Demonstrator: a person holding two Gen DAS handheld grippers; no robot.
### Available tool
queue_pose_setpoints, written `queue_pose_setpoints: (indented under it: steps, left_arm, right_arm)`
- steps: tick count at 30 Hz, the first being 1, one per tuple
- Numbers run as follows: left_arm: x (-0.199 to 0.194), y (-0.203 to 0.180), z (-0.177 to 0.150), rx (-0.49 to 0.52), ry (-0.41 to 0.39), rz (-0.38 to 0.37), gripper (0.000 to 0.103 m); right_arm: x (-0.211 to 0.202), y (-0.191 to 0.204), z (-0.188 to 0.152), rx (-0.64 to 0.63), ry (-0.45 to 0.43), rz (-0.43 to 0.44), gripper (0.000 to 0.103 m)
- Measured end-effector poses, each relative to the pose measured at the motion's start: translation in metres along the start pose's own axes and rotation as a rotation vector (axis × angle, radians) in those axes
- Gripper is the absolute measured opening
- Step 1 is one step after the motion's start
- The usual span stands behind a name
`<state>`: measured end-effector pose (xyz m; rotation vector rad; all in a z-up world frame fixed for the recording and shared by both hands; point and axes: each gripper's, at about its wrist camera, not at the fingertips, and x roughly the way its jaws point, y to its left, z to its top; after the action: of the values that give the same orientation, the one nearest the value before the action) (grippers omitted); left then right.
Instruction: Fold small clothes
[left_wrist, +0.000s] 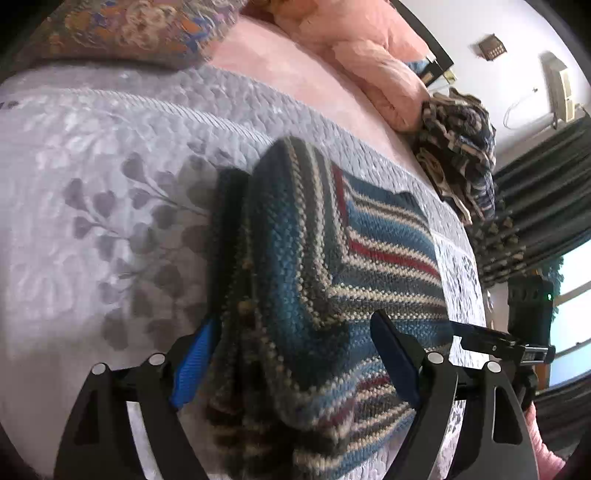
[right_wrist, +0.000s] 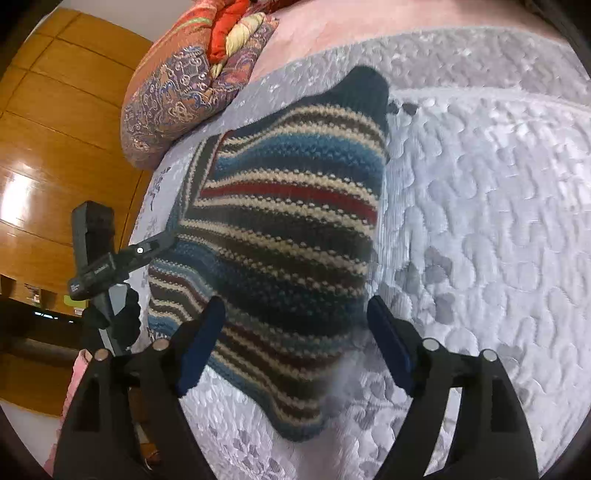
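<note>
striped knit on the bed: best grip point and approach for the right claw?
A judgement: take the striped knit at its near corner, coming in low along the quilt from the near side. That corner lies flat and pointed toward the right claw, thin enough for the open jaws. The left claw, also open, straddles a thicker folded edge.

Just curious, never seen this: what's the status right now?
Both grippers open, straddling the striped knit. Knit partly folded on the bedspread. Nothing in the way.
</note>
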<state>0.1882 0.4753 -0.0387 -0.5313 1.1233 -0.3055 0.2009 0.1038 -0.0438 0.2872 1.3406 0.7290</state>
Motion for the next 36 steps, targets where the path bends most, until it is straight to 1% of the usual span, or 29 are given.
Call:
queue_pose_setpoints:
  steps: [2, 3, 6, 9, 10, 11, 13, 15, 17, 18, 20, 21, 22, 24, 26, 28, 30, 33, 36]
  left_arm:
    - [0.012, 0.003, 0.001, 0.002, 0.026, -0.004, 0.083]
    - [0.017, 0.004, 0.002, 0.007, 0.034, -0.006, 0.084]
    - [0.030, 0.006, 0.005, 0.025, 0.054, -0.053, 0.089]
    - [0.040, 0.004, 0.009, 0.043, 0.078, -0.096, 0.089]
    - [0.042, 0.002, 0.009, 0.050, 0.086, -0.101, 0.089]
    - [0.045, -0.002, 0.009, 0.069, 0.092, -0.082, 0.087]
    - [0.047, -0.007, 0.008, 0.097, 0.093, -0.046, 0.078]
    - [0.046, -0.010, 0.006, 0.111, 0.093, -0.024, 0.056]
    - [0.041, -0.007, 0.005, 0.082, 0.088, -0.056, 0.046]
    - [0.038, -0.006, 0.005, 0.073, 0.080, -0.067, 0.043]
    - [0.030, -0.010, 0.001, 0.075, 0.055, -0.082, 0.041]
    - [0.026, -0.013, -0.002, 0.072, 0.045, -0.102, 0.040]
    - [0.021, -0.019, -0.006, 0.063, 0.033, -0.138, 0.039]
    - [0.016, -0.032, -0.016, 0.064, 0.027, -0.163, 0.038]
    - [0.013, -0.058, -0.033, 0.099, 0.029, -0.171, 0.038]
    - [0.012, -0.086, -0.053, 0.124, 0.040, -0.196, 0.038]
    - [0.015, -0.110, -0.072, 0.123, 0.045, -0.227, 0.038]
    - [0.022, -0.143, -0.102, 0.122, 0.052, -0.263, 0.038]
    - [0.031, -0.176, -0.132, 0.126, 0.061, -0.281, 0.038]
  right_arm:
    - [0.011, -0.006, 0.004, 0.006, 0.005, 0.006, 0.081]
    - [0.015, -0.009, 0.006, 0.014, 0.005, 0.021, 0.085]
    - [0.029, -0.021, 0.015, 0.065, 0.009, 0.102, 0.086]
    - [0.044, -0.024, 0.022, 0.081, 0.027, 0.157, 0.089]
    - [0.049, -0.024, 0.024, 0.079, 0.034, 0.165, 0.089]
    - [0.053, -0.024, 0.025, 0.083, 0.036, 0.178, 0.087]
    - [0.052, -0.023, 0.025, 0.086, 0.030, 0.180, 0.079]
    - [0.044, -0.020, 0.023, 0.067, 0.017, 0.181, 0.063]
    - [0.034, -0.019, 0.020, 0.058, 0.007, 0.200, 0.056]
    - [0.027, -0.018, 0.019, 0.059, 0.003, 0.218, 0.052]
    - [0.018, -0.016, 0.016, 0.047, -0.002, 0.232, 0.050]
    - [0.008, -0.014, 0.012, 0.033, -0.006, 0.232, 0.050]
    - [-0.001, -0.013, 0.008, 0.024, -0.011, 0.233, 0.050]
    - [-0.021, -0.015, -0.003, 0.011, -0.014, 0.242, 0.049]
    - [-0.046, -0.021, -0.017, -0.007, -0.012, 0.232, 0.049]
    - [-0.073, -0.029, -0.034, -0.026, -0.011, 0.216, 0.049]
    - [-0.098, -0.039, -0.052, -0.031, -0.008, 0.207, 0.049]
    - [-0.137, -0.061, -0.088, -0.025, -0.001, 0.183, 0.049]
    - [-0.166, -0.080, -0.120, -0.020, -0.002, 0.160, 0.049]
